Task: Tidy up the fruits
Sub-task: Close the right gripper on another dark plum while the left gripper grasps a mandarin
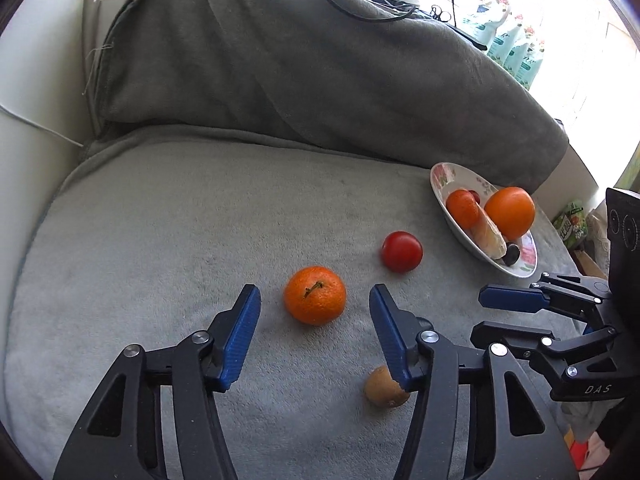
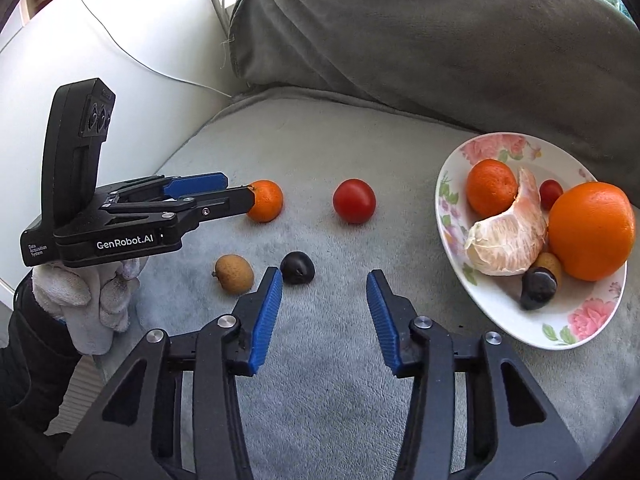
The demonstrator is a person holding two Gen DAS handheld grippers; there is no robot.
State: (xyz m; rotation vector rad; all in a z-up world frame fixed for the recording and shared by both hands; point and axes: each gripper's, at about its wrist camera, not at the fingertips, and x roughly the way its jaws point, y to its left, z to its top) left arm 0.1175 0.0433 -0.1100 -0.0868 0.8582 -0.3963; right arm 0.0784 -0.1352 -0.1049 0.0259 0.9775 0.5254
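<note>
The left gripper [image 1: 315, 334] hangs low over the grey blanket [image 1: 180, 240] with its jaws spread wide and nothing between them, and the mandarin [image 1: 315, 295] lies straight ahead, centred on the gap and just beyond the fingertips, stem side up. That alignment is what the next move seems to turn on: a short push forward would bring the blue pads to either side of the fruit, which is round and so offers no long axis to square up to. In the right wrist view the left gripper's tip [image 2: 240, 200] sits right beside the mandarin [image 2: 265, 201]; whether it touches cannot be told. The right gripper [image 2: 324, 312] is likewise open and empty, and it is nearer the dark plum [image 2: 297, 267], just past its left fingertip. A brown longan [image 2: 234, 279] lies just left of the plum, and a red tomato [image 2: 354, 201] rests farther ahead, between the mandarin and the plate [image 2: 500, 320]. The plate, off to the right, already holds an orange [image 2: 591, 231], a second mandarin, a peeled citrus segment and some small fruits. Nothing stands between the left gripper and its mandarin.
</note>
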